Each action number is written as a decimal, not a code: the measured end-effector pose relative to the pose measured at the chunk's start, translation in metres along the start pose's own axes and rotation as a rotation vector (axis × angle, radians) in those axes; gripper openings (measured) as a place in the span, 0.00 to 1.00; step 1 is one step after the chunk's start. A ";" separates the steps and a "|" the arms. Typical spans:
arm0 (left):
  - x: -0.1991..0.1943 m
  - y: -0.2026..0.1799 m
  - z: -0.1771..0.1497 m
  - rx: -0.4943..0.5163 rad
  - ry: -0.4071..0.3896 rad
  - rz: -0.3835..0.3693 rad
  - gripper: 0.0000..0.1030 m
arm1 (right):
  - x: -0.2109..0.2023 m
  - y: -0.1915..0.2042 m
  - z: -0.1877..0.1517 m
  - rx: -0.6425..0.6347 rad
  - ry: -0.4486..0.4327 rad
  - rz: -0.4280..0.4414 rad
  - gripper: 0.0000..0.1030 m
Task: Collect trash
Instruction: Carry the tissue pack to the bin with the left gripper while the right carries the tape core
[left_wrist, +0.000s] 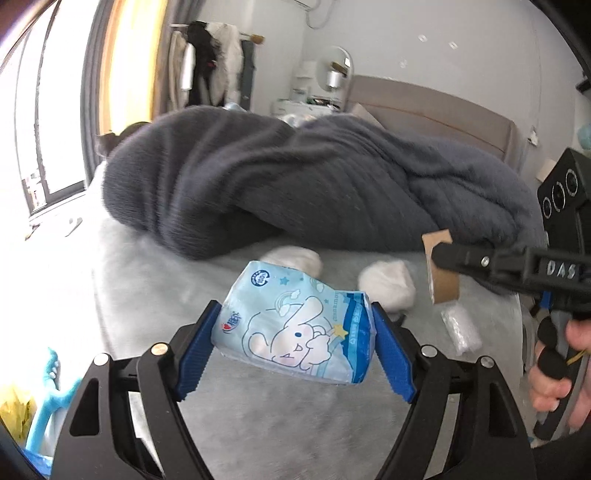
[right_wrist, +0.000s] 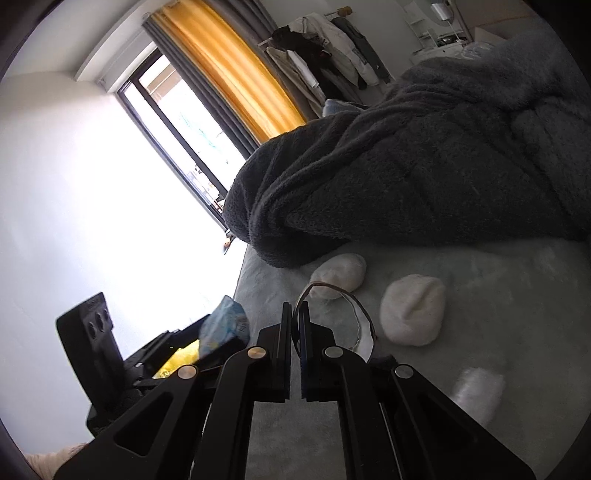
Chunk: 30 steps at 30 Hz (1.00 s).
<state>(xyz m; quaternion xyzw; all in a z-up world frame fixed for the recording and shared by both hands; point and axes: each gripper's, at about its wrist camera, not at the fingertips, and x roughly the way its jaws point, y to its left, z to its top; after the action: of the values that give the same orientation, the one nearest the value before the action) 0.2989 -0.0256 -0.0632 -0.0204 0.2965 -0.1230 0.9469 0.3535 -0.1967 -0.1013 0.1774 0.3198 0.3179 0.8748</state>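
While clamped, left hand-held gripper (left_wrist: 295, 332) grips tissue pack (left_wrist: 295, 328).

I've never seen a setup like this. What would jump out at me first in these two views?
Probably the pale blue cartoon tissue pack, clamped between the blue pads of the left gripper above the bed. Next, the right gripper, pinched shut on a flattened cardboard tube at the right of the left wrist view. Behind both, a big dark grey blanket is heaped across the bed, with two crumpled white tissue wads lying in front of it.
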 end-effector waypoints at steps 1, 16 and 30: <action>-0.004 0.005 0.000 -0.016 -0.003 0.006 0.78 | 0.005 0.007 0.000 -0.020 0.007 -0.005 0.03; -0.037 0.070 -0.025 -0.107 0.047 0.121 0.78 | 0.076 0.086 -0.005 -0.179 0.091 0.012 0.03; -0.058 0.128 -0.060 -0.145 0.177 0.243 0.78 | 0.138 0.152 -0.024 -0.294 0.163 0.030 0.03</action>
<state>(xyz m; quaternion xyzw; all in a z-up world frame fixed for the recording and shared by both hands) 0.2471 0.1142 -0.0950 -0.0416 0.3873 0.0127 0.9209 0.3517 0.0101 -0.1019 0.0259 0.3371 0.3879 0.8575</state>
